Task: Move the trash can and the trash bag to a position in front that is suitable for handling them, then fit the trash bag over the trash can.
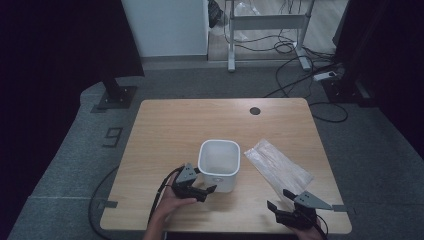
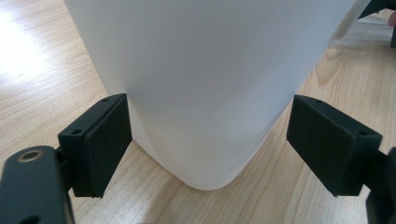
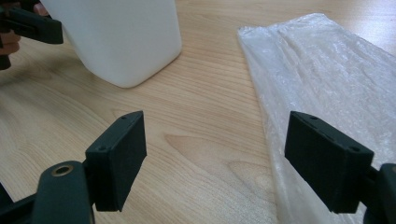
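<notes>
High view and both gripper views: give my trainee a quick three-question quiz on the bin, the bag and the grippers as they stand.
1. True or false: the left gripper is shut on the white bin.
2. Which gripper is nearer the clear plastic bag? A) left B) right
3. Fill in: the bin stands ____ on the table, open end up.

Key: 1 false, its jaws stand open, either side of the bin's corner. 2 B, the right gripper. 3 upright.
</notes>
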Demonstrator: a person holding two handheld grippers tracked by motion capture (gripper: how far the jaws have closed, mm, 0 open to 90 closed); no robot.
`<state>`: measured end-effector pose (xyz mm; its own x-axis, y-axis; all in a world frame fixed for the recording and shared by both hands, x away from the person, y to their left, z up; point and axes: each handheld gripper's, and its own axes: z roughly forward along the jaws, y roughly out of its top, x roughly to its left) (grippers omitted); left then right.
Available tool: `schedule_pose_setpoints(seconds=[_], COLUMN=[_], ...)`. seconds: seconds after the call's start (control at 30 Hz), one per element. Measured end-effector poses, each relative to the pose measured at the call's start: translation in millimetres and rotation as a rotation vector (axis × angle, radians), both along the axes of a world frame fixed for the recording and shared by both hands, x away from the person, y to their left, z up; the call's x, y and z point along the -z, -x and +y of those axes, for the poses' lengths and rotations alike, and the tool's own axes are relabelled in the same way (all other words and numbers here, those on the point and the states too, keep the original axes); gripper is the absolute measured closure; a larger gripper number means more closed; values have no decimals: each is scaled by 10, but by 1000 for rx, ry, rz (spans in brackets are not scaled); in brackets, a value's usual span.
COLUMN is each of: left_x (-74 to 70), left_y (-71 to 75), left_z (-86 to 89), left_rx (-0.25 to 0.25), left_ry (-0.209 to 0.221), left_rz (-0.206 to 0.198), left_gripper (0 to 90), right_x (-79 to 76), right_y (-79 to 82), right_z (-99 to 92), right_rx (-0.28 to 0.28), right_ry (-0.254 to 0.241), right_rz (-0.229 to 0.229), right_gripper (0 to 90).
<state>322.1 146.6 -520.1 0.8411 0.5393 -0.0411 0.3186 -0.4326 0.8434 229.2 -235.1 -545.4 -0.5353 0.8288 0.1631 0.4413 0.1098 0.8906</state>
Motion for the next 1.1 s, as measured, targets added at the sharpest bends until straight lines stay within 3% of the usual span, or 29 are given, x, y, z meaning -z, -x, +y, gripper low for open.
schedule_pose_setpoints(seconds=[0.27, 0.43, 0.6, 0.9, 1.1], left_x=[-84, -109, -63, 10, 23], left_y=[120, 236, 284, 268, 274], left_z=[117, 297, 415, 482, 491], left_rx=[-17, -79, -137, -173, -187], left_ry=[-9, 10, 0, -4, -23], left_rz=[0, 1, 11, 31, 31], left_gripper=[141, 139, 139, 140, 139], right_x=[-17, -21, -58, -97, -128], right_y=[-30, -40, -49, -76, -90], right_z=[2, 5, -17, -22, -86], right_rx=[14, 22, 25, 35, 75], right_ry=[0, 6, 13, 38, 71], right_rz=[-2, -1, -9, -15, -17], right_gripper=[205, 205, 205, 203, 204])
